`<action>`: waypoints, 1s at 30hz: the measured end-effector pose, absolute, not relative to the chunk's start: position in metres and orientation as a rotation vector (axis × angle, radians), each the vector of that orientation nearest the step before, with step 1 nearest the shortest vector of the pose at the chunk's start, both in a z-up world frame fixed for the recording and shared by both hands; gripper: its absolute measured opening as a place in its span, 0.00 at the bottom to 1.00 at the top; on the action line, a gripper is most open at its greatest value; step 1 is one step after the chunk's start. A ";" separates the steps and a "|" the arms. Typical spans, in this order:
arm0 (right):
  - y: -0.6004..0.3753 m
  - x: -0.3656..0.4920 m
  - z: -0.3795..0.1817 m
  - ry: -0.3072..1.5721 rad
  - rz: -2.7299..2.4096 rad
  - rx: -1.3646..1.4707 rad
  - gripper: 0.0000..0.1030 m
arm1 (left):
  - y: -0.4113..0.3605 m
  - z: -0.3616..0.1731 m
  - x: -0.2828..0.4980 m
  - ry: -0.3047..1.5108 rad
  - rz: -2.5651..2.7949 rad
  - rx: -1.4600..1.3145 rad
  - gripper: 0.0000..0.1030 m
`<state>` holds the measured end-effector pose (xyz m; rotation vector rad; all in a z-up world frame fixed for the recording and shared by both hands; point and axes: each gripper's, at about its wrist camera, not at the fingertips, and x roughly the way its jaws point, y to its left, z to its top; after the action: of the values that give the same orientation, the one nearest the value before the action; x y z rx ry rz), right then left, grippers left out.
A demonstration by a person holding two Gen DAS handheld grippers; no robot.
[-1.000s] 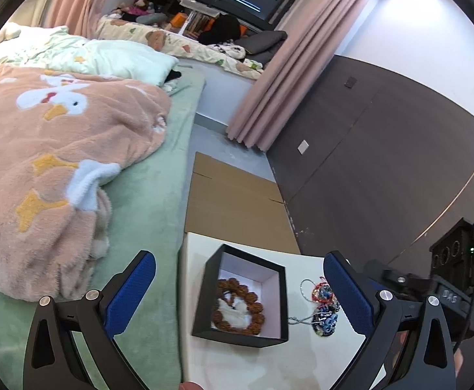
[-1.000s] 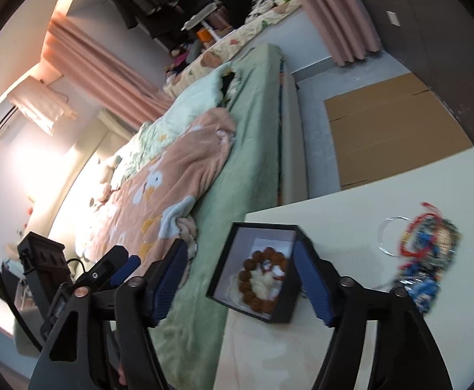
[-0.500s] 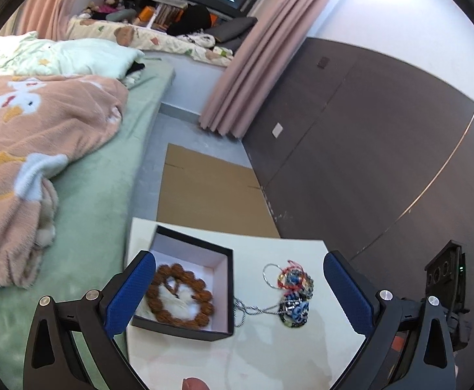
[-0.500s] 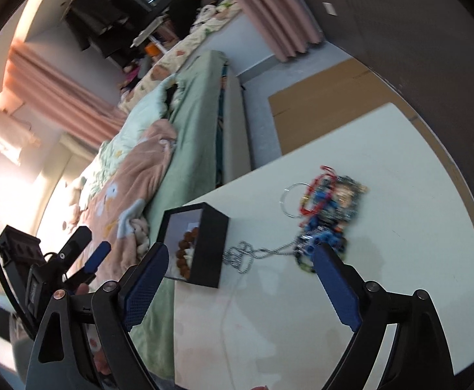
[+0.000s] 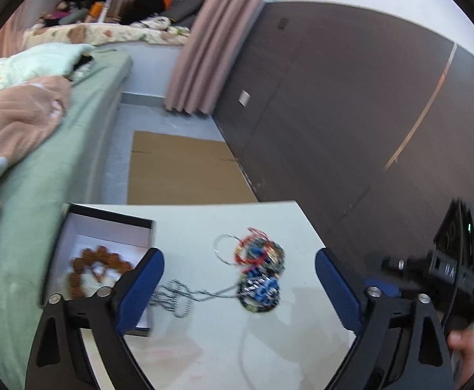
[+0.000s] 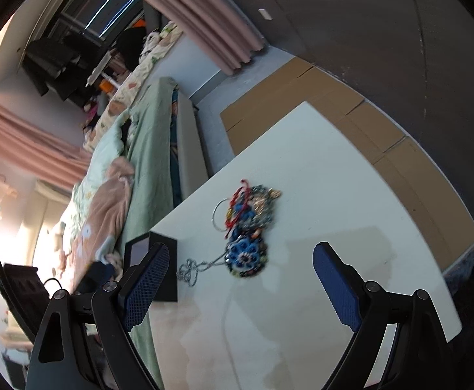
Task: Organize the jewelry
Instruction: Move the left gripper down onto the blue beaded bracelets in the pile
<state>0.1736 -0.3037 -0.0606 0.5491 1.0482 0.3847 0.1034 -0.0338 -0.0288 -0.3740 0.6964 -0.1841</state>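
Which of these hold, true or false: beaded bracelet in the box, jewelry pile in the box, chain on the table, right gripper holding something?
1. A brown beaded bracelet lies in the black box. True.
2. The colourful jewelry pile sits in the box. False: it lies on the white table, beside the box.
3. A silver chain lies on the table. True.
4. The right gripper holds the pile. False: nothing touches its fingers.

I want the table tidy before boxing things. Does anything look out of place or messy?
Yes. A tangled jewelry pile lies loose on the table, outside the box. Its silver chain trails in loops toward the box. Only the brown bead bracelet is stored inside.
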 end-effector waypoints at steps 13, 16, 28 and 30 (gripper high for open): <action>-0.322 0.200 -0.060 1.048 0.382 0.592 0.88 | -0.101 -0.070 0.141 0.792 -0.277 -0.140 0.48; -0.326 0.204 -0.061 1.053 0.374 0.598 0.88 | -0.101 -0.080 0.152 0.835 -0.245 -0.091 0.38; -0.330 0.205 -0.063 1.073 0.379 0.588 0.88 | -0.097 -0.109 0.150 0.961 -0.196 0.081 0.38; -0.330 0.205 -0.064 1.075 0.378 0.589 0.88 | -0.101 -0.115 0.152 0.976 -0.208 0.087 0.38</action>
<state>0.2049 -0.3301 -0.0635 0.5886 1.0745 0.3783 0.1523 -0.1013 -0.1152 0.0866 0.9764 -0.2076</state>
